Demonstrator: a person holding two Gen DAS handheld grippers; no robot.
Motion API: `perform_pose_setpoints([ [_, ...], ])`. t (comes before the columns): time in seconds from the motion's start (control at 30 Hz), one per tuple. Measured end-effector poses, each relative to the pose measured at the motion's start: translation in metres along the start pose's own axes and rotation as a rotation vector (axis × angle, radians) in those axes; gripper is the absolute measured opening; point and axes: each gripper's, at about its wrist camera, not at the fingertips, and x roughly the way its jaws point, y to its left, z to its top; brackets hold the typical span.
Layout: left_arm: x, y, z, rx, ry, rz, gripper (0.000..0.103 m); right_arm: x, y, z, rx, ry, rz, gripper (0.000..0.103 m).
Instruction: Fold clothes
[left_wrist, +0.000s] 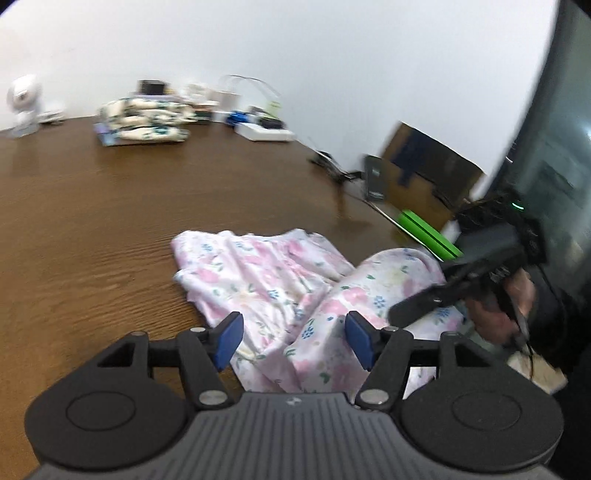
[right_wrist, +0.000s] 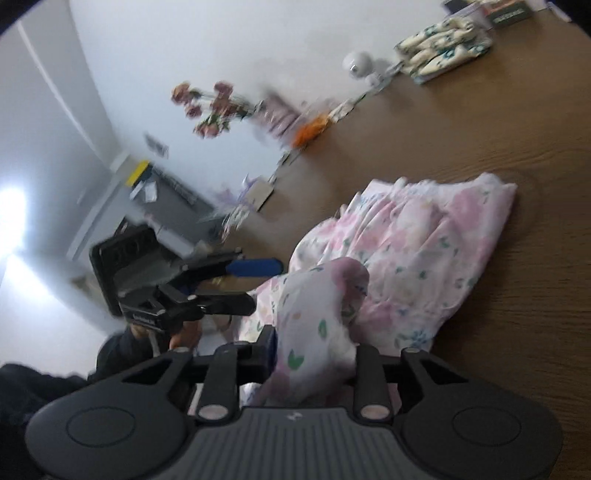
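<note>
Pink floral fabric, a crumpled garment (left_wrist: 280, 291), lies bunched at the near edge of a brown wooden table (left_wrist: 92, 221). The left gripper (left_wrist: 291, 339) hovers above it with fingers spread wide and empty; the right gripper (right_wrist: 314, 354), at three o'clock, pinches a raised fold. At eleven o'clock sits a folded stack (left_wrist: 144, 122). This piece shows no neat fold; the folding looks unfinished.

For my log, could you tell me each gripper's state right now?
Left gripper: open, holding nothing.
Right gripper: shut on the pink floral garment.
</note>
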Motion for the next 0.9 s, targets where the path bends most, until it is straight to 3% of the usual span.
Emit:
perform_pose_setpoints([
  [0.1, 0.005, -0.007, -0.002, 0.008, -0.015, 0.068, 0.065, -0.017, 0.017, -0.005, -0.090, -0.121, -0.164, 0.047],
  [0.23, 0.012, -0.014, -0.005, 0.012, -0.025, 0.166, 0.064, -0.045, 0.042, -0.016, -0.188, -0.301, -0.353, 0.048],
  [0.27, 0.014, -0.016, -0.005, 0.013, -0.028, 0.190, 0.064, -0.054, 0.048, -0.020, -0.208, -0.339, -0.341, 0.048],
  [0.33, 0.017, -0.019, -0.007, 0.014, -0.033, 0.239, 0.064, -0.063, 0.059, -0.032, -0.268, -0.372, -0.234, 0.049],
  [0.43, 0.022, -0.025, -0.009, 0.017, -0.040, 0.312, 0.063, -0.046, 0.073, -0.043, -0.381, -0.327, -0.172, 0.051],
  [0.5, 0.025, -0.028, -0.010, 0.019, -0.045, 0.361, 0.061, -0.028, 0.065, -0.039, -0.335, -0.294, -0.231, 0.046],
  [0.53, 0.026, -0.031, -0.011, 0.021, -0.049, 0.379, 0.061, -0.018, 0.060, -0.037, -0.303, -0.277, -0.266, 0.041],
  [0.57, 0.021, -0.037, -0.013, 0.031, -0.057, 0.366, 0.060, -0.009, 0.055, -0.034, -0.271, -0.261, -0.300, 0.025],
  [0.6, 0.016, -0.043, -0.014, 0.040, -0.065, 0.353, 0.061, 0.000, 0.049, -0.032, -0.238, -0.244, -0.334, 0.016],
  [0.7, 0.001, -0.061, -0.020, 0.069, -0.089, 0.314, 0.063, 0.017, 0.033, -0.030, -0.143, -0.211, -0.416, 0.013],
  [0.8, -0.012, -0.079, -0.025, 0.098, -0.106, 0.275, 0.062, 0.022, 0.034, -0.034, -0.136, -0.210, -0.445, 0.013],
  [0.87, 0.009, -0.085, -0.030, 0.115, -0.041, 0.265, 0.057, 0.022, 0.036, -0.033, -0.128, -0.227, -0.440, 0.016],
  [0.9, 0.019, -0.085, -0.031, 0.118, -0.022, 0.302, 0.054, 0.017, 0.037, -0.035, -0.128, -0.243, -0.426, 0.016],
])
